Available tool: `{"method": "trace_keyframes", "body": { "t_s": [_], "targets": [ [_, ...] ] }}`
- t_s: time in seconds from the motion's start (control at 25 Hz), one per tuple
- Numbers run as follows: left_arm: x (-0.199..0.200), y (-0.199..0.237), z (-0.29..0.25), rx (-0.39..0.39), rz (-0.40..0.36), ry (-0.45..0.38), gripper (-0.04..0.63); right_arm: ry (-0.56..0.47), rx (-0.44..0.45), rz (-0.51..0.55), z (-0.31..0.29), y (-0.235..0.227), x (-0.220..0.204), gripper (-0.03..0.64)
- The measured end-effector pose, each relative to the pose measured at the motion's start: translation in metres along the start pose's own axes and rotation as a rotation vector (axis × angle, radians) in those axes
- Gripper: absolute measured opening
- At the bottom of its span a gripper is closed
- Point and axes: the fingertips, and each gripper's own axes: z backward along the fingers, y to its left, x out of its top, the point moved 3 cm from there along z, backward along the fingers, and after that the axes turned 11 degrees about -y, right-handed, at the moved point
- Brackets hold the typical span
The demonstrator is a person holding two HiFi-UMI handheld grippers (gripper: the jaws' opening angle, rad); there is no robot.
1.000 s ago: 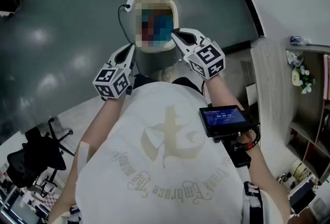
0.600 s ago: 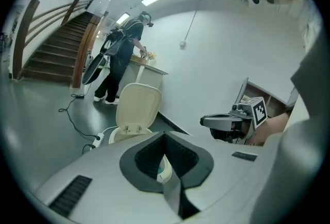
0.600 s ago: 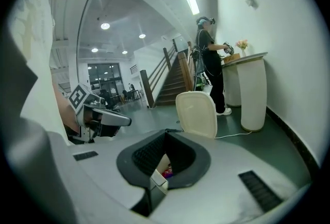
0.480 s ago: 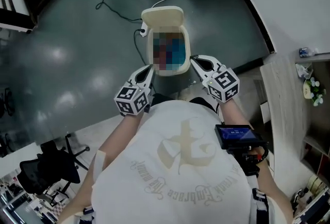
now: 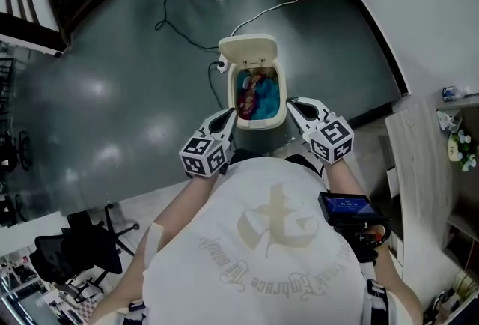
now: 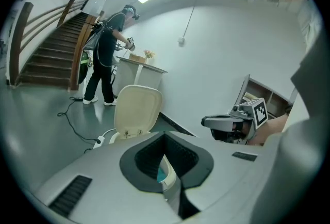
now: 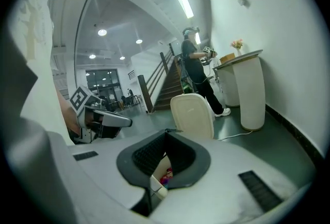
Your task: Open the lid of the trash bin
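The trash bin (image 5: 260,123) stands on the floor, its lid (image 5: 248,52) upright (task apparently complete). The left tongs (image 5: 224,120) and right tongs (image 5: 298,106) flank it, closed and empty, since no contact is needed.

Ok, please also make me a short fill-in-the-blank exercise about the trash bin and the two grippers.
1. The lid of the trash bin stands ____.
2. In the head view, the left gripper is at the bin's left and the right gripper at its ____.
3. The jaws of both grippers hold ____.
4. The white cable lies on the ____.

Missing words: open; right; nothing; floor
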Motion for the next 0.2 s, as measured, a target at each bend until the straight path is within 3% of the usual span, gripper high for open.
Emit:
{"method": "trace_keyframes", "body": {
  "t_s": [0.2],
  "targets": [
    [0.0032,-0.0043,-0.0102,0.001,-0.005,0.003,0.009,-0.024,0.002,-0.042,0.0025,-0.0095,0.0081,0.003]
  ]
}}
